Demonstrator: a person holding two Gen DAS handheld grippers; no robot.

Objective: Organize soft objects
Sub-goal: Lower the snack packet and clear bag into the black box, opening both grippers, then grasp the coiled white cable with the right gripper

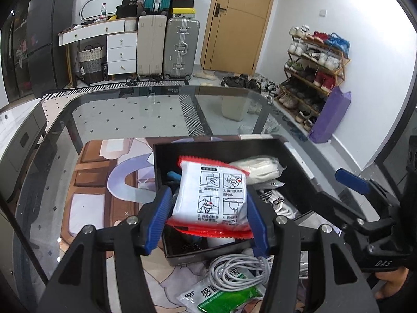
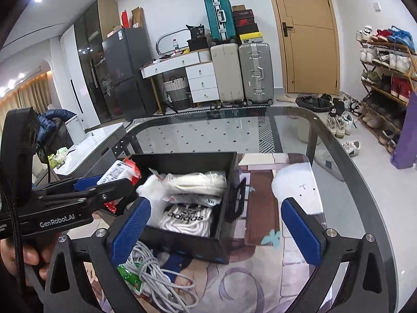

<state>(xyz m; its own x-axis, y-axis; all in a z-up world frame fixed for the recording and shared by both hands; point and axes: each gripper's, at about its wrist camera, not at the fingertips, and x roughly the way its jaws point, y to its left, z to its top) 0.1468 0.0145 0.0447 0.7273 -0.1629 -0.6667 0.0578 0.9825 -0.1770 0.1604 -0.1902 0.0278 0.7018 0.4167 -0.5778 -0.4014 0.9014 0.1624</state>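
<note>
White pouch [image 1: 211, 195] with red edges, clamped in the left gripper [image 1: 208, 219], hangs over the black box [image 1: 294, 156] on the glass surface [image 1: 117, 120]. Inside lie bagged white cloth [image 2: 192, 180] and an Adidas pack [image 2: 187, 216]. The right gripper [image 2: 216, 232] gapes empty; a coiled white cable [image 2: 156, 276] and green sachet [image 1: 229, 297] crowd the near edge.

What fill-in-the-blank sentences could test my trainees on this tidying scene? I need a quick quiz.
1. The left gripper holds a white packet with ____ edges.
2. The right gripper has its jaws ____, with nothing between them.
3. The white Adidas garment lies inside the ____ box.
4. The coiled white cable lies on the table, ____ the box.

Missing words: red; open; black; outside
</note>
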